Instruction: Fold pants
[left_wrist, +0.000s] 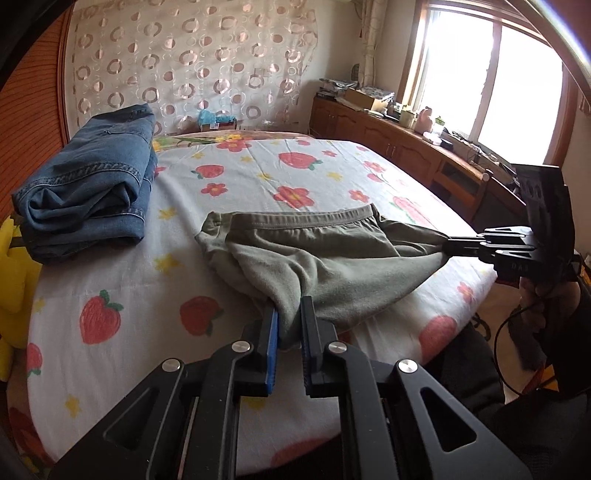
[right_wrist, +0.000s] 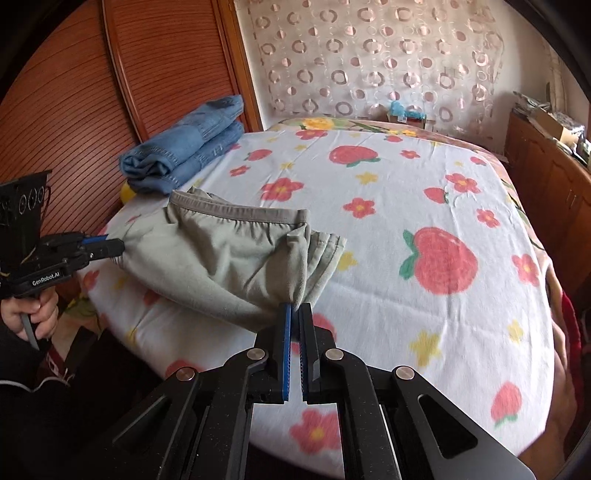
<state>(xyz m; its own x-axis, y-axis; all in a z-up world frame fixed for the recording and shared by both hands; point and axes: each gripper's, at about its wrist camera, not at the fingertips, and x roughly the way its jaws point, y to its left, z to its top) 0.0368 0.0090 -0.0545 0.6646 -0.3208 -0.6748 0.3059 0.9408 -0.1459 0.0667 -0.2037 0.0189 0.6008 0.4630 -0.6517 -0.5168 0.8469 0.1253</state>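
Grey-green pants (left_wrist: 332, 254) lie bunched near the front edge of the bed, waistband away from me. My left gripper (left_wrist: 290, 314) is shut on a thick fold of the near corner, lifted a little off the sheet. My right gripper (right_wrist: 295, 308) is shut on the pants' (right_wrist: 221, 254) other corner, pulling the cloth taut between the two. In the left wrist view the right gripper (left_wrist: 448, 247) shows at the right, a hand under it. In the right wrist view the left gripper (right_wrist: 118, 245) shows at the left, clamped on the cloth.
Folded blue jeans (left_wrist: 88, 188) lie at the bed's far left, by a wooden slatted wall (right_wrist: 74, 110). The bed sheet (right_wrist: 424, 206) has strawberry and flower prints. A wooden cabinet (left_wrist: 388, 136) with clutter runs under the window on the right. Something yellow (left_wrist: 11, 277) sits at the left edge.
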